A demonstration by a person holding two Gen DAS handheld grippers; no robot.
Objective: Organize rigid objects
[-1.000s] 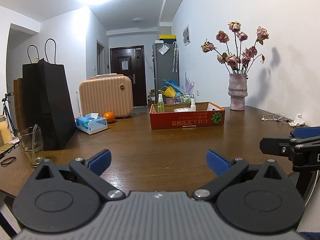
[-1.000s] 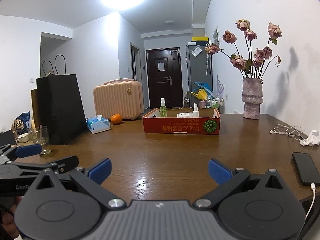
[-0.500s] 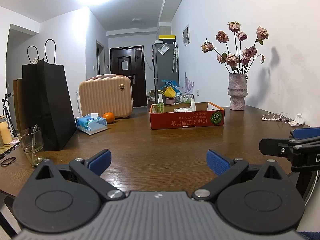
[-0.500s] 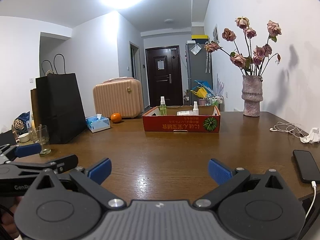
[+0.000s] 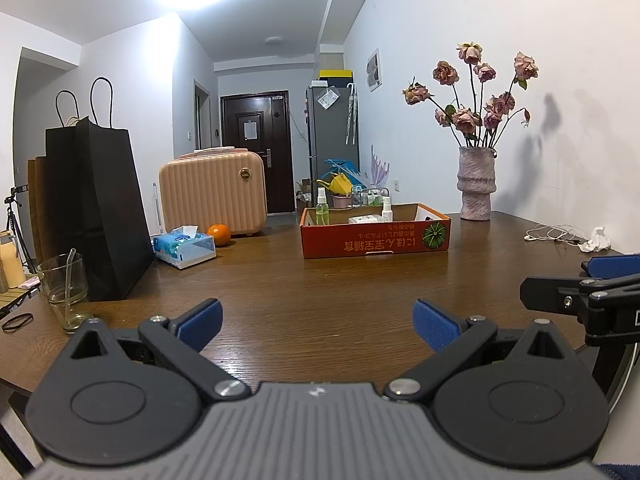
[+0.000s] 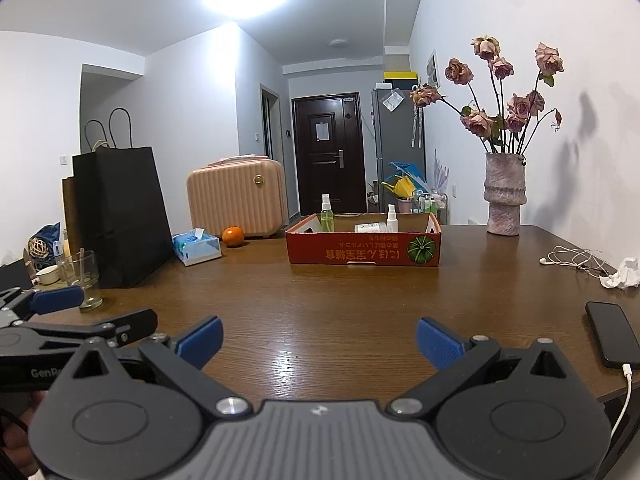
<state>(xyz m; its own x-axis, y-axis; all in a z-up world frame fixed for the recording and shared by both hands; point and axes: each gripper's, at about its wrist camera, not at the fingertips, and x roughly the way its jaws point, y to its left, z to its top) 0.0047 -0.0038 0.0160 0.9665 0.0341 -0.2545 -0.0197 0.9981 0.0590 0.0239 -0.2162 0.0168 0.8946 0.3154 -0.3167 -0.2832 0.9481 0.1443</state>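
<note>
wooden table, both grippers spread and holding nothing

brown wooden table fills the space ahead of both pairs of jaws, its bare top directly between and beyond the blue pads. far ahead and to the left of the jaws stands a black paper bag, upright, with a peach ribbed suitcase further back beside it. straight ahead of the jaws, well apart from them, sits the red cardboard box with a green squash printed on its front; inside it stand a green spray bottle toward its left end and a small white spray bottle toward its right, with a flat white packet between them. ahead and to the right is a mottled vase of dried roses.

left gripper hovers low over the near table edge, jaws wide apart and empty. right gripper is level with it, just beside it, jaws also wide apart and empty.

left of the jaws: a tissue box, a drinking glass, an orange. right of the right jaws lies a black phone on a white cable, with earphones beyond.
</note>
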